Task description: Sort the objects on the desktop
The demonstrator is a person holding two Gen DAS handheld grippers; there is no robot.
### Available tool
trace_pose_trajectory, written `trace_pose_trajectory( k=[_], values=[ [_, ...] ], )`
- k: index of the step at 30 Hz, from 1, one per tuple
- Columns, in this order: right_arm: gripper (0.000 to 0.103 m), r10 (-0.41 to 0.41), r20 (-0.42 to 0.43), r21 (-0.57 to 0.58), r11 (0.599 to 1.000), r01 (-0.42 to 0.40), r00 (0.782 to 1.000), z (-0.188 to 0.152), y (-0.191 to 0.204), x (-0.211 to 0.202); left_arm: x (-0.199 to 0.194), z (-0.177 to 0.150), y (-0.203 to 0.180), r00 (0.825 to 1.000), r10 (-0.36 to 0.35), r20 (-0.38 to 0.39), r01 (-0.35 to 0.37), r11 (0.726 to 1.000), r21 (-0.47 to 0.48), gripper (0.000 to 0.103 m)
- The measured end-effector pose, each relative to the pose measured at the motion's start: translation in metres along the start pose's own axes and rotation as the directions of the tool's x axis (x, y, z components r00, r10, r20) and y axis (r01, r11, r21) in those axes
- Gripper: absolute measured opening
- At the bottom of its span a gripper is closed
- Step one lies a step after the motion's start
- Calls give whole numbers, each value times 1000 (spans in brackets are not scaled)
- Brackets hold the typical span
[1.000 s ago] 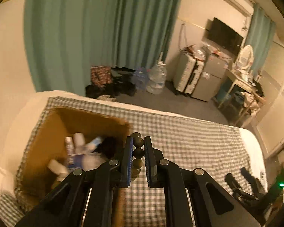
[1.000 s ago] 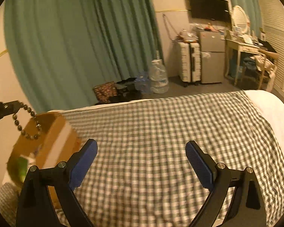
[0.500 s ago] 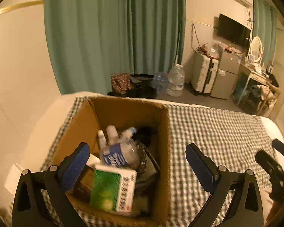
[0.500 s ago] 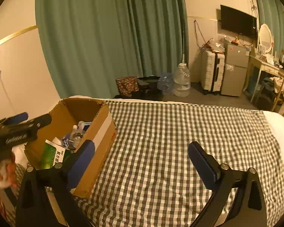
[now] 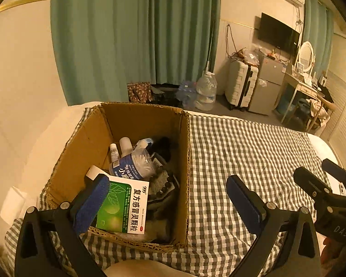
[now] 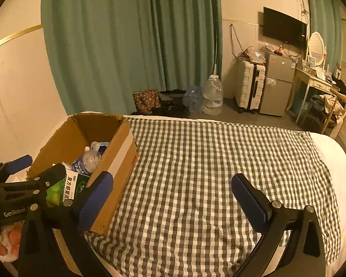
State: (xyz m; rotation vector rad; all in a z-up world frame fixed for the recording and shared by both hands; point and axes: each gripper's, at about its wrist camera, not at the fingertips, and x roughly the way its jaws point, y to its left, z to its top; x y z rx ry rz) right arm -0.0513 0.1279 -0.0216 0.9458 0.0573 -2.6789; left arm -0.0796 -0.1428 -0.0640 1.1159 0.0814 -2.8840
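Both grippers spread wide, empty.
Below left gripper: light, stiff green-and-white cardboard medicine box; probably take its flat faces. Right gripper idle.

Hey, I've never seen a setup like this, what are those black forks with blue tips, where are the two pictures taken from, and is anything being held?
Those forks are hand-held grippers: a person carries one in each hand, and each has a wide-angle camera looking forward along its two fingers. One picture comes from the left gripper, the other from the right gripper. Each gripper also shows at the edge of the other's picture.

Both have their blue-padded jaws wide open with nothing between them, so nothing is held.

Below them is a bed with a checked cloth. On it stands an open cardboard box holding sorted items: a green medicine box, a plastic bottle, small tubes and some dark things I cannot make out. The cloth beside the box is bare.
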Motion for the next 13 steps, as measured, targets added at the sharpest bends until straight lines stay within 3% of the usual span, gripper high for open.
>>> trace_pose_trajectory(
  k=[10, 13],
  values=[
    [103, 1, -19, 8, 1000, -1, 1000, -3, -2, 1, 2, -4, 4, 1000, 15, 9, -15, 1000, -5, 103],
    [103, 4, -25, 5, 1000, -3, 1000, -4, -2, 3, 7, -6, -2, 997, 78, -4, -78, 997, 18, 103]
  ],
)
